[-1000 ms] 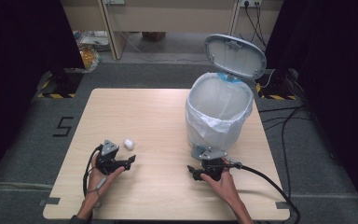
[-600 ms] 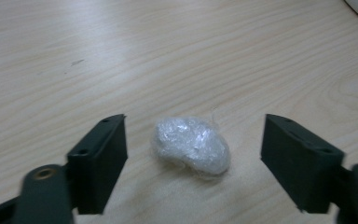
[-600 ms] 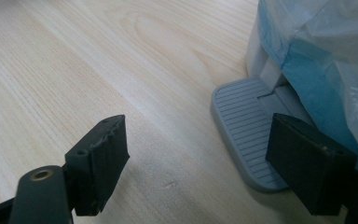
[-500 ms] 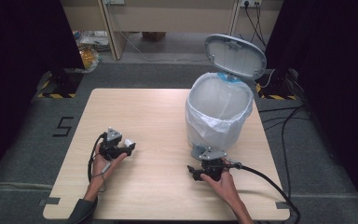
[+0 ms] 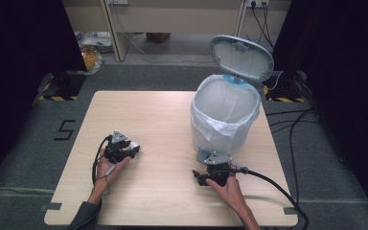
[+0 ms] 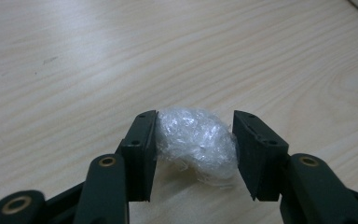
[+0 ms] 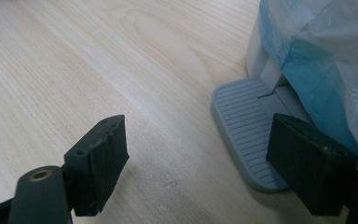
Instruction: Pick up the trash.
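Scene at the wooden table [image 5: 167, 115], read from left to right as seen from the person's side.

**Left.** The person's left hand [image 5: 106, 168] rests on the tabletop and holds the left gripper [image 5: 133, 147], which lies low over the wood and points toward the middle of the table. Its jaws have just been closing. In the left gripper view they pinch a crumpled ball of clear plastic film [image 6: 196, 140], with one black pad against each side of it. The ball sits on the table surface on the left half, well apart from the bin.

**Centre.** A bare stretch of pale wood separates the two hands.

**Right.** A pedal bin [image 5: 225, 122] stands upright on the right half of the table. It is lined with a translucent white bag, and a blue layer shows beneath the bag at the rim. Its grey lid [image 5: 242, 57] is raised and tilted back. The right hand [image 5: 227, 187] holds the right gripper [image 7: 196, 140] at the foot of the bin, on the side nearest the person. In the right gripper view its jaws stand apart with nothing between them. One jaw is over bare wood; the other is at the near corner of the ribbed grey foot pedal [image 7: 242, 121], though whether it presses on the pedal cannot be told. A black cable [image 5: 273, 179] trails from this gripper to the right edge of the table.
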Tool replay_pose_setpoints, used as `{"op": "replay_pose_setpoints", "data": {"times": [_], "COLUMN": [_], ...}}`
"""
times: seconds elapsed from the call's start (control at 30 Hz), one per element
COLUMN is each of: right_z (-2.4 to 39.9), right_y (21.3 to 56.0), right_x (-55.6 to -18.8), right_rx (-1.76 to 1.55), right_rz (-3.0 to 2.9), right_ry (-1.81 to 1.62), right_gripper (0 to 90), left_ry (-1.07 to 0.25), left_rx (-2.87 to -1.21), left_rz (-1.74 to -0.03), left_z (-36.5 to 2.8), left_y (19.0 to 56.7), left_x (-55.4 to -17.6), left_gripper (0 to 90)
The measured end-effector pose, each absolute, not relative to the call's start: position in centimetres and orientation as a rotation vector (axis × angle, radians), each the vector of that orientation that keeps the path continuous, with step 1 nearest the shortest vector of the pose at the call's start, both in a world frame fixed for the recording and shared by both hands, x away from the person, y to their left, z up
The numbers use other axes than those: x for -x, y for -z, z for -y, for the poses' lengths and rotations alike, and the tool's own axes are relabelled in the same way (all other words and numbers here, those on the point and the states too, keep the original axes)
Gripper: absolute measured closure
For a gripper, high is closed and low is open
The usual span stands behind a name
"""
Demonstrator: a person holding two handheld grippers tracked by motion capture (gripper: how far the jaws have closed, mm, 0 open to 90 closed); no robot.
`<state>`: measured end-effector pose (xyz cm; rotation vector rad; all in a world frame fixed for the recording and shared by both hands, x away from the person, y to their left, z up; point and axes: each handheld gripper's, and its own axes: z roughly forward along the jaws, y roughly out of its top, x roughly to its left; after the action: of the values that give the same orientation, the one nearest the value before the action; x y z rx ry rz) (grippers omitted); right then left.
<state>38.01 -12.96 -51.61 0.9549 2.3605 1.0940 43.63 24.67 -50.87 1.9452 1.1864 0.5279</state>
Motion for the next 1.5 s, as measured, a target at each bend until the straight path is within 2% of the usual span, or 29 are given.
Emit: {"op": "replay_pose_setpoints", "data": {"times": [0.4, 1.5], "right_z": [12.9, 13.0], "right_y": [51.6, 51.6], "right_x": [-38.0, -38.0], "right_rx": [-0.955, -0.947], "right_rz": [-2.36, -2.364], "right_ry": [-1.093, -1.092], "right_gripper": [20.2, 20.2], "left_ry": [-0.496, -0.43], "left_rx": [-1.866, -1.777], "left_rz": [-1.106, -0.893], "left_z": [-23.9, -19.5], "left_y": [46.9, 38.4], "left_x": [-43.4, -44.1], "left_gripper": [51.5, 51.8]}}
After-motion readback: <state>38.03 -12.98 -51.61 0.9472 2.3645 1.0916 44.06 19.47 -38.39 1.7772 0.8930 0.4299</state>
